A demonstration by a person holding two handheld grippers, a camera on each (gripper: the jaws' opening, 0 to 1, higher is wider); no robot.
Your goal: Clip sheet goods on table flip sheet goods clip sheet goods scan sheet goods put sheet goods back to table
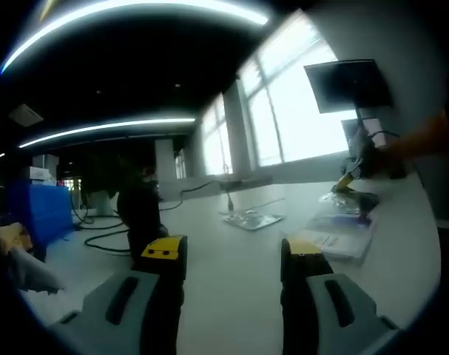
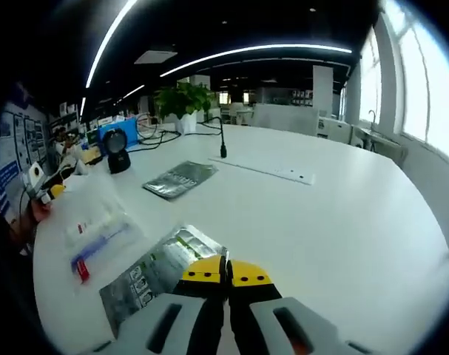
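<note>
On the white table [image 2: 342, 222], a silver sheet packet [image 2: 157, 274] lies just ahead of my right gripper [image 2: 225, 268]. Its near corner runs in between the yellow tips, which are shut on it. A clear packet with red and blue items [image 2: 98, 229] lies to its left, and a second silver packet [image 2: 180, 179] sits farther off. A black scanner [image 2: 118, 159] stands beyond them. My left gripper [image 1: 234, 250] hovers open over bare table [image 1: 231, 296], nothing between its fingers. From there, a silver packet [image 1: 251, 218], a clear packet [image 1: 335, 238] and the scanner [image 1: 139, 211] are ahead.
A blue crate [image 1: 35, 211] and cables lie at the table's left end. A monitor [image 1: 348, 85] stands by the windows, and an orange sleeve [image 1: 424, 140] holds the right gripper [image 1: 355, 177]. A gooseneck microphone [image 2: 223, 144], a long white strip [image 2: 265, 170] and a plant [image 2: 181, 100] are farther back.
</note>
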